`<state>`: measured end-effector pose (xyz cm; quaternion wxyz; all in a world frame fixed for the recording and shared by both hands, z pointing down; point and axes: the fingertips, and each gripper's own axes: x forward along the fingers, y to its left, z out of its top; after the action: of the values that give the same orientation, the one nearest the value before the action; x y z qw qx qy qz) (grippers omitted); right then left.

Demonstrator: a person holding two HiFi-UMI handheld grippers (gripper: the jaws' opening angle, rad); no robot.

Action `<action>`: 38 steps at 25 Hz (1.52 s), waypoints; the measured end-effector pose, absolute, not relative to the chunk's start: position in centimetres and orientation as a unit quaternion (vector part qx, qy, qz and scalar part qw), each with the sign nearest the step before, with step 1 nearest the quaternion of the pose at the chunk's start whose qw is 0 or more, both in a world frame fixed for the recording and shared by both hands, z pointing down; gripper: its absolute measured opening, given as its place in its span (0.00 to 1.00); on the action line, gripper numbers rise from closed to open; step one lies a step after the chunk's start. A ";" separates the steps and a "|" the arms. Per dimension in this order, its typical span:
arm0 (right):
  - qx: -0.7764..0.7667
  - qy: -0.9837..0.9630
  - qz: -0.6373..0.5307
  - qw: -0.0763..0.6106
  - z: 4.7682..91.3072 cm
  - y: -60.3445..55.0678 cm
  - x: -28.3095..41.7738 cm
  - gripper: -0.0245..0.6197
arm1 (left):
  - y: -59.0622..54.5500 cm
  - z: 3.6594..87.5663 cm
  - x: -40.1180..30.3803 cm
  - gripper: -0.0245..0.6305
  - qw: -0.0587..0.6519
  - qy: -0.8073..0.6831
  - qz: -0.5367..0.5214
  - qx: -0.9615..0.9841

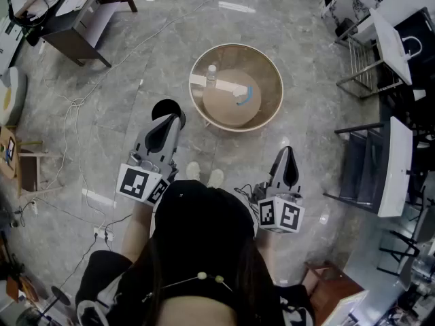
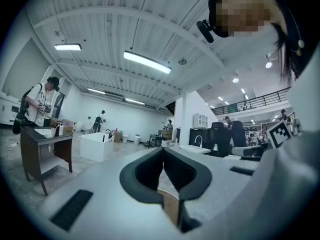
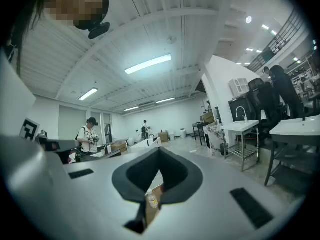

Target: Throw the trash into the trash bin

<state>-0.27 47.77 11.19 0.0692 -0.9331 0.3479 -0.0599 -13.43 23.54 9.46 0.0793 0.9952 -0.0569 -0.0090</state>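
Bin [image 1: 272, 99] holds one bottle [image 1: 211, 75]; left gripper [image 2: 163, 150] and right gripper [image 3: 159, 150] both pressed together

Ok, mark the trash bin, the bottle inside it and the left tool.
trash bin [image 1: 272, 80], head view, on the bare inner wall at its right side.
bottle [image 1: 211, 77], head view, on its clear body just below the cap.
left tool [image 1: 168, 111], head view, at the closed dark tips.
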 end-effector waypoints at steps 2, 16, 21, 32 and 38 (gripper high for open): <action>-0.934 0.346 -0.061 0.070 11.2 47.9 -0.1 0.04 | 23.6 9.4 -13.2 0.05 0.078 -0.055 -0.010 0.995; -0.934 0.345 -0.067 0.067 11.5 47.7 -0.1 0.04 | 23.4 9.4 -13.2 0.05 0.078 -0.054 -0.009 0.995; -0.922 0.369 -0.082 0.081 12.3 46.7 -0.5 0.04 | 23.0 9.6 -13.6 0.05 0.078 -0.054 -0.007 0.995; -0.890 0.411 -0.189 0.057 18.4 41.3 -2.2 0.37 | 21.0 11.0 -15.0 0.05 0.100 -0.017 0.001 0.995; -0.886 0.398 -0.237 0.024 22.9 39.9 -1.5 0.49 | 20.2 12.7 -15.0 0.20 0.119 0.017 0.008 0.993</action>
<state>-1.46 39.93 22.89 0.0238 -0.8857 0.3985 -0.2372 -15.02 20.18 12.66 0.1187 0.9928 0.0168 0.0076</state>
